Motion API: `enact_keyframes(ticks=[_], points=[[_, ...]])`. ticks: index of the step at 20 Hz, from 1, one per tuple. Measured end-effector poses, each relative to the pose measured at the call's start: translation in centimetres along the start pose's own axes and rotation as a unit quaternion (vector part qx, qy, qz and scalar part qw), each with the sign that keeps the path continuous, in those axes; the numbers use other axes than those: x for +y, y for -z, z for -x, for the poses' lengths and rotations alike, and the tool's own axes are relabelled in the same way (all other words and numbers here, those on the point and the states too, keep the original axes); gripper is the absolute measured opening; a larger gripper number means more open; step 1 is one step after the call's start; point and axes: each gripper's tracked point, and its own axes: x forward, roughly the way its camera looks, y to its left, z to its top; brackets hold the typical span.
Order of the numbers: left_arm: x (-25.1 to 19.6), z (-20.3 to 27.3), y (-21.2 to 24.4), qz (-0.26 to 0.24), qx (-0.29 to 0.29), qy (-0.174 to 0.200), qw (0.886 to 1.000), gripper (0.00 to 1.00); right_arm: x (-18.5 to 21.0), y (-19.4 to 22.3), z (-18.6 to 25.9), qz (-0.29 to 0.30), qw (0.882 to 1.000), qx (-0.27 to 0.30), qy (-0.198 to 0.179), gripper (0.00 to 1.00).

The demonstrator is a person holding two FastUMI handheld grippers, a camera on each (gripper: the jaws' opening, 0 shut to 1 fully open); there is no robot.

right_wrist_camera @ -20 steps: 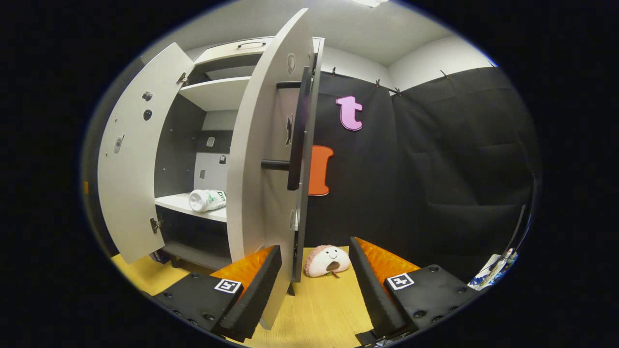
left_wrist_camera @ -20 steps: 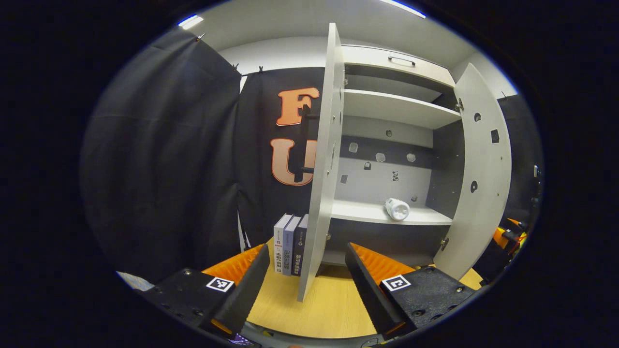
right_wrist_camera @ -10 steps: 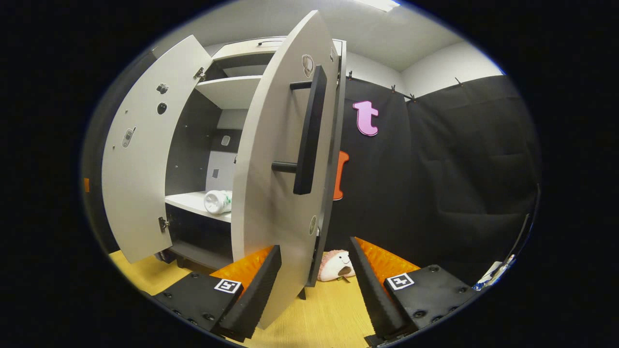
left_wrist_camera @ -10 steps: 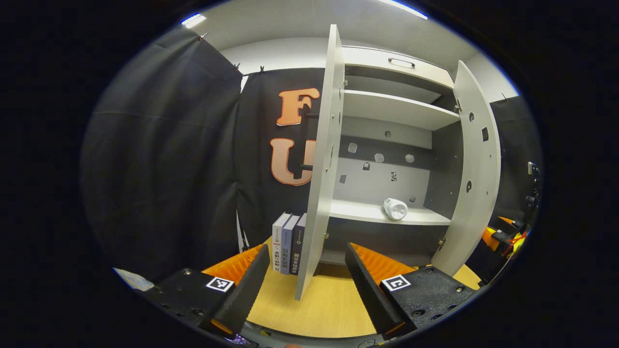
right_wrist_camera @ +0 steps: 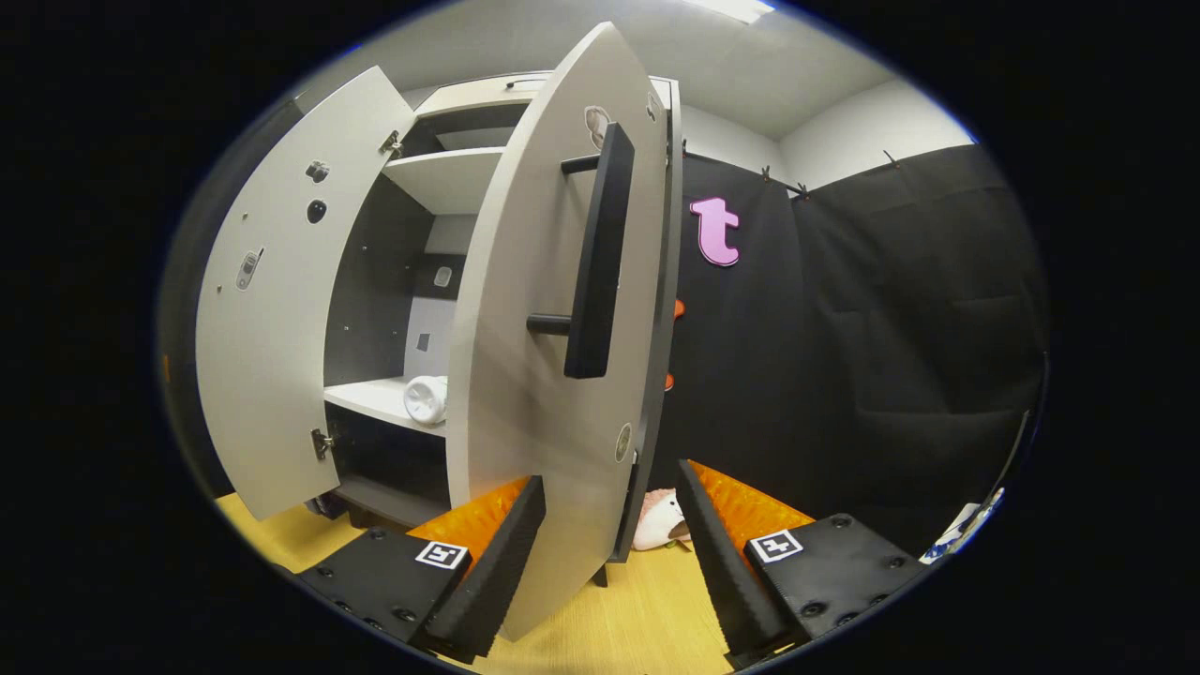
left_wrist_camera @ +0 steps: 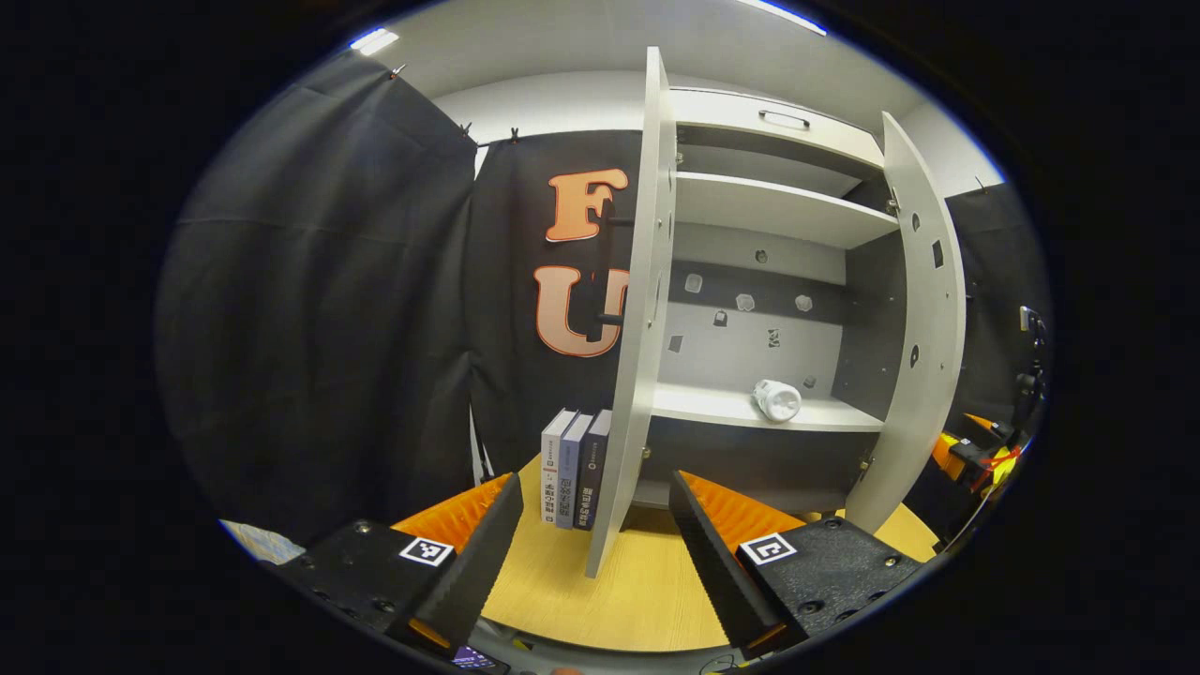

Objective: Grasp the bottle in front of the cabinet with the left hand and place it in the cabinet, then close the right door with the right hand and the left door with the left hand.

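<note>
One bottle (left_wrist_camera: 776, 400) on shelf, beyond left tool (left_wrist_camera: 592, 544)

three upright books (left_wrist_camera: 574, 467), plush toy (right_wrist_camera: 659, 520), wooden tabletop (left_wrist_camera: 637, 600)

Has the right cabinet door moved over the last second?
Yes. The right door has swung toward closing, covering more of the shelf near the bottle.

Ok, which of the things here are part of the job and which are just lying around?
Job: bottle on the cabinet shelf, right door, left door, left tool, right tool.
Lying about: books, plush toy.
</note>
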Motion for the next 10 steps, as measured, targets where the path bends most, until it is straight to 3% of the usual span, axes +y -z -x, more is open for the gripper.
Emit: enact_keyframes(ticks=[5,6,10], points=[[1.0,-0.1,0.3,0.001,0.001,-0.011,1.0,0.96,3.5,-0.1,-0.6,0.013,0.998,0.001,-0.061,0.94],[1.3,-0.2,0.4,0.001,0.001,-0.014,1.0,0.96,3.7,-0.1,-0.5,0.009,0.998,0.002,-0.066,0.89],[3.8,-1.3,0.5,-0.005,-0.001,-0.043,0.999,0.96,4.1,0.2,0.0,0.013,0.997,0.001,-0.07,0.89]])
